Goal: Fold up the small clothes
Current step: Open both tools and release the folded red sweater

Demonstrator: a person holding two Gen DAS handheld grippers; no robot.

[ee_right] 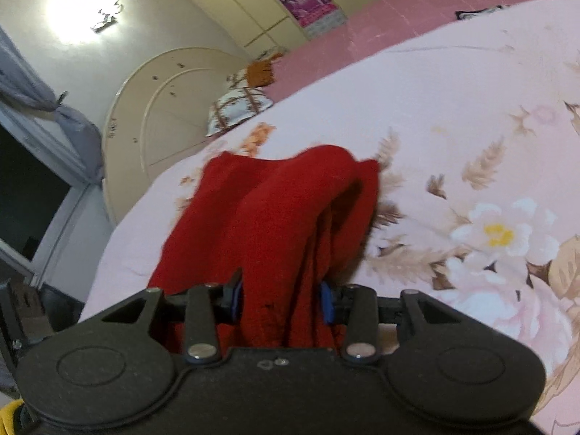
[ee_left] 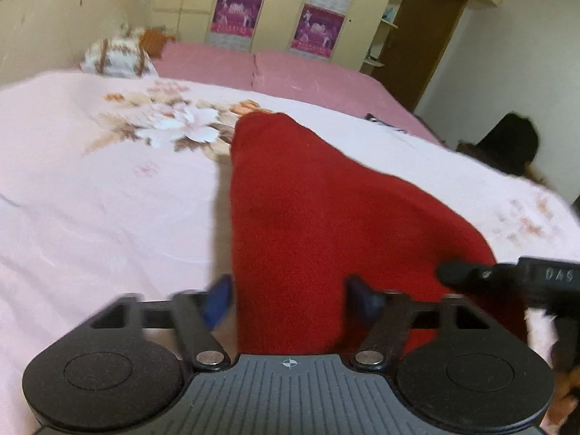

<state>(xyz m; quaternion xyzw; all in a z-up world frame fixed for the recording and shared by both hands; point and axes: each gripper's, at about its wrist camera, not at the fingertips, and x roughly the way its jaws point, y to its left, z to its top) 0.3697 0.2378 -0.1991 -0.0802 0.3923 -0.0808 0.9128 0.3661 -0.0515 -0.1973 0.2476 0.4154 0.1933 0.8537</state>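
A red fleece garment [ee_left: 308, 199] lies stretched away from me on the pink floral bedspread [ee_left: 90, 217]. My left gripper [ee_left: 290, 299] stands open and wide, with the near end of the garment between its blue pads. The pads do not squeeze it. In the right wrist view the same red garment [ee_right: 275, 199] is bunched in folds, and my right gripper [ee_right: 281, 299] is shut on its near end, the cloth filling the gap between the pads. A black finger [ee_left: 460, 273] of the right gripper reaches in from the right edge of the left wrist view, at the cloth's right side.
A patterned pillow [ee_left: 116, 58] and an orange item [ee_left: 154, 38] lie at the head of the bed by the cream headboard [ee_right: 152, 119]. A darker pink sheet [ee_left: 290, 72] covers the far side. A wardrobe with purple posters [ee_left: 239, 11] stands behind, and a dark object [ee_left: 511, 145] sits off the bed's right edge.
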